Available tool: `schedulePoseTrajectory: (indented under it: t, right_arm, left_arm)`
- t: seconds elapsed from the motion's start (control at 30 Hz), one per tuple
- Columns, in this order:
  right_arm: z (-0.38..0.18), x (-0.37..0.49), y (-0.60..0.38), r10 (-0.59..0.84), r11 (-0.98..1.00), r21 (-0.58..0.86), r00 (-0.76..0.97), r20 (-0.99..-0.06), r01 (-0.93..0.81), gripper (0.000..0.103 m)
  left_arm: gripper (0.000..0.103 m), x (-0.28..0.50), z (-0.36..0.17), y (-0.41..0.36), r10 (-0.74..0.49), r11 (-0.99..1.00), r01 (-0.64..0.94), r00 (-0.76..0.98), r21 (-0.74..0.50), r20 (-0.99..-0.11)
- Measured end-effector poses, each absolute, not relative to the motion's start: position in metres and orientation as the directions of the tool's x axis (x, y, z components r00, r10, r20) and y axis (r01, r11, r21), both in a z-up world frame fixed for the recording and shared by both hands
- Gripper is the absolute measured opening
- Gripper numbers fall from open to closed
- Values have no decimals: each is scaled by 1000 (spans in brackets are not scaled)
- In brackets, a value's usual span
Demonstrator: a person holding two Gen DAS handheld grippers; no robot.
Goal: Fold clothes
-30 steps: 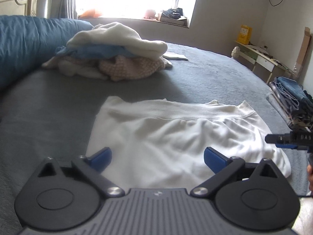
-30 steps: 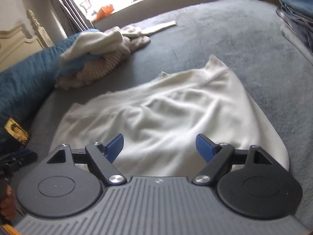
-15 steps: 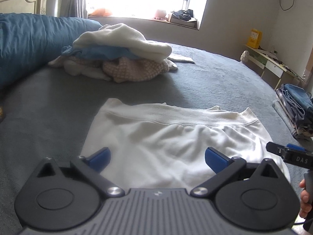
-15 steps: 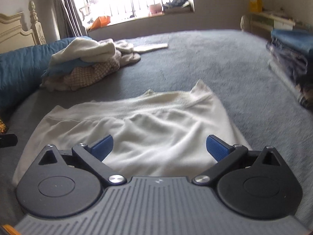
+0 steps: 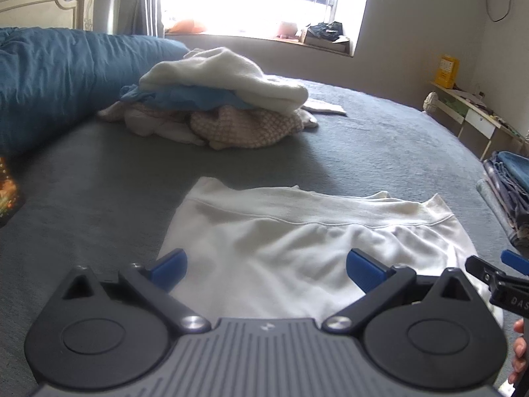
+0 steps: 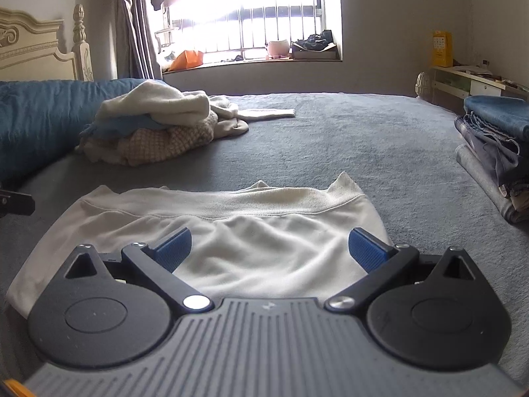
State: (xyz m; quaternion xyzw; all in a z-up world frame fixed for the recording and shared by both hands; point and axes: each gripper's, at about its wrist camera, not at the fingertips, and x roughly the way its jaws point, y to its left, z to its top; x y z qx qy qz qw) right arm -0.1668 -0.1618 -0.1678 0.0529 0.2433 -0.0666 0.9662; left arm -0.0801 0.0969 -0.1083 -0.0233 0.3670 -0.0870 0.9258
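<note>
— So, where does the white garment (image 6: 264, 231) lie from the fingers?

— Straight ahead of both grippers and below them, flat on the grey bedspread (image 6: 330, 139). Its long axis runs side to side, ribbed band along the far edge.

— Which hand is nearer which end?

— The left gripper (image 5: 266, 271) hangs over the garment's left half, the right gripper (image 6: 269, 248) over its right half, near that side edge. Each, I judge, suits its own end.

— And the jaws?

— Both stand wide apart, holding nothing; the right one's have just been opening, with only cloth seen beyond them. Whether any pad grazes the fabric, I can't tell.
</note>
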Motion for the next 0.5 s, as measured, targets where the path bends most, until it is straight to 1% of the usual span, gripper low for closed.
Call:
schedulePoseTrajectory:
  t: [0.1,0.2,0.33,0.4,0.5]
  right_arm:
    - [-169,-166,-160,-126,986,39,868,-480,165,102]
    - [-170,-167,-162,-126,985,38,860,-495,166,102]
    - [-180,-159,-172,-121,967,111,799,-589,229,102]
    - [-187,-156,-177,-123,953,140,767,-630,267,102]
    - [-194,-152,-180,-129,944,140,727,-674,298,102]
  left_arm:
    - [103,-73,-113,95,-138,990,114,689,-81,-712]
    - [103,-72,-120,90,-96,994,104,670,-34,-736]
    - [103,-68,-134,84,-36,994,106,617,38,-786]
    - [103,-67,-141,84,-23,993,106,588,48,-809]
    - [103,-68,-148,84,-19,993,107,562,49,-827]
